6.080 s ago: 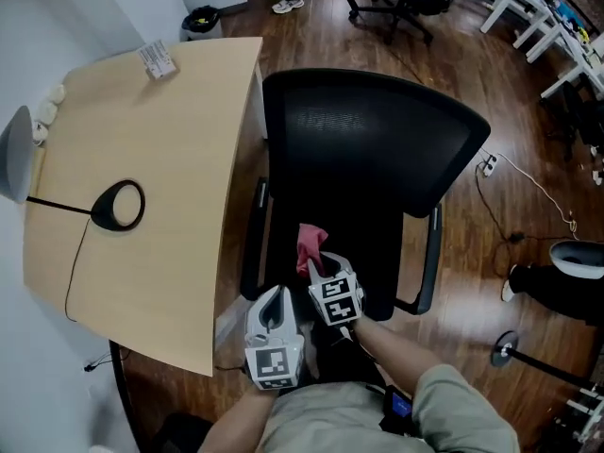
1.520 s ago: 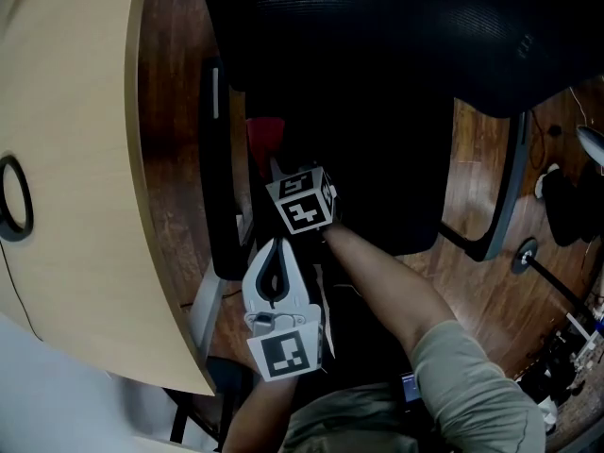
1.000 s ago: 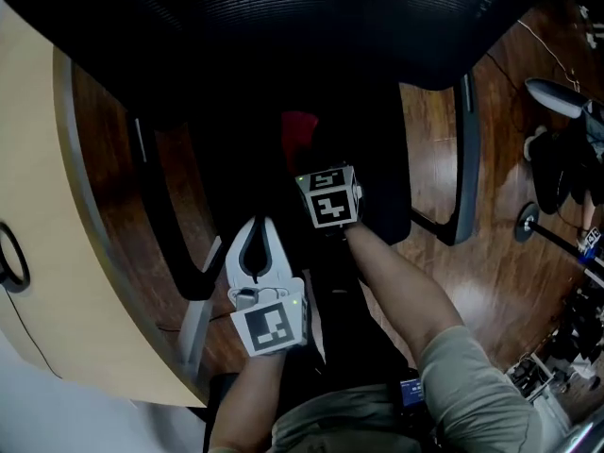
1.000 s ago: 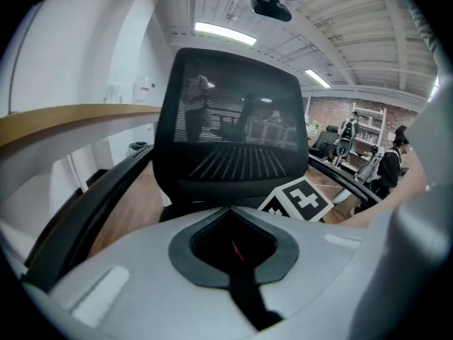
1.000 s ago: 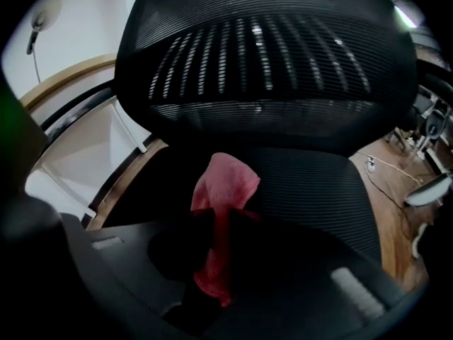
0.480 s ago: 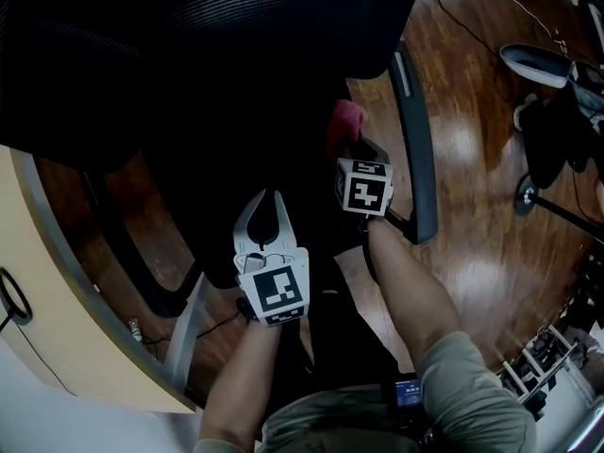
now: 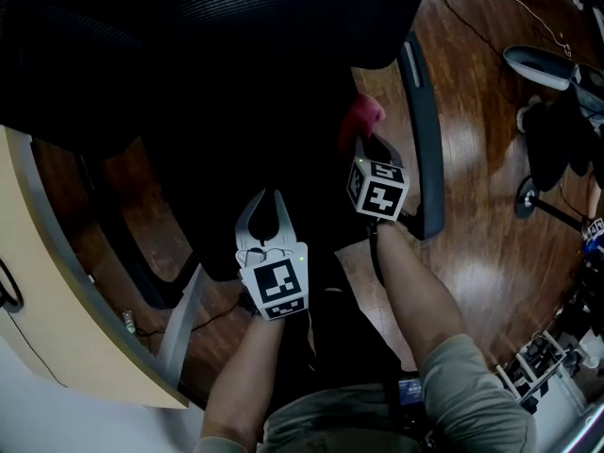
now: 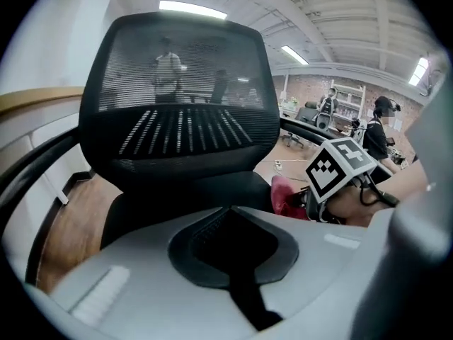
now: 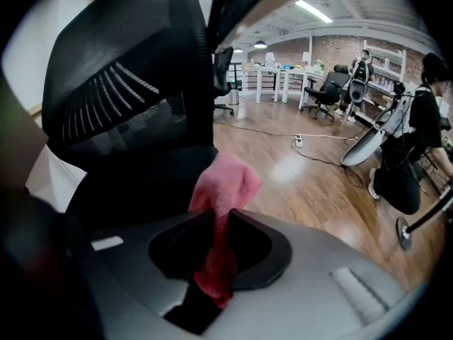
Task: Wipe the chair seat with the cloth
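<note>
Cloth (image 7: pixel 361 116), clenched by right gripper (image 7: pixel 364 142), sits at the right edge of seat (image 7: pixel 255 159) (beside armrest (image 7: pixel 422 130)); the rest lies leftward. Left gripper (image 7: pixel 268 196) has its fingers closed, empty.

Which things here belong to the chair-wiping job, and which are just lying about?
Job: pink cloth; right gripper, jaws shut on it; chair seat; left gripper, empty, jaws together.
Around: desk; power strip on the floor; distant office chair.

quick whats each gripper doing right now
left gripper: closed, empty
right gripper: closed on the pink cloth
</note>
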The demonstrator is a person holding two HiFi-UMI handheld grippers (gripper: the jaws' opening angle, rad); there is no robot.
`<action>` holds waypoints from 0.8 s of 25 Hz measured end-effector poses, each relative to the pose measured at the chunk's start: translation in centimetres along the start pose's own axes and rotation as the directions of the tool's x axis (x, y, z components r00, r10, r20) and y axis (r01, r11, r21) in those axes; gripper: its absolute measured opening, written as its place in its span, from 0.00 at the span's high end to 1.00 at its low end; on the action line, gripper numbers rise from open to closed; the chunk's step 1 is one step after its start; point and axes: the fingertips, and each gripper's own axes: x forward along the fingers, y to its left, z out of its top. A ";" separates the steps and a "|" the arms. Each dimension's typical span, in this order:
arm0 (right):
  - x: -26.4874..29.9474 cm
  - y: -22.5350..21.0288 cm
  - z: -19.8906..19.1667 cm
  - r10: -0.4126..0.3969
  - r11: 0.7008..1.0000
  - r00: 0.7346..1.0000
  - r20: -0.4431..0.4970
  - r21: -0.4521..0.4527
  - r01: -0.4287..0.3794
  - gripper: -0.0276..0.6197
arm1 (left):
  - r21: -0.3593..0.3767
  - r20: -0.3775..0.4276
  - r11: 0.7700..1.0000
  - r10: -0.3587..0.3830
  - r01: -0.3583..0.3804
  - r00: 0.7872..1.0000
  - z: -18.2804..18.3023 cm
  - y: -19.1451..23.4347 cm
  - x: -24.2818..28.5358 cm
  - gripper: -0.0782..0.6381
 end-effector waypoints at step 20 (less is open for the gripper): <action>-12.1 38.7 -9.9 0.573 0.716 0.801 -0.172 -0.370 -0.591 0.86 | -0.277 0.093 0.911 0.341 -0.305 0.935 -2.8 16.1 -24.3 0.88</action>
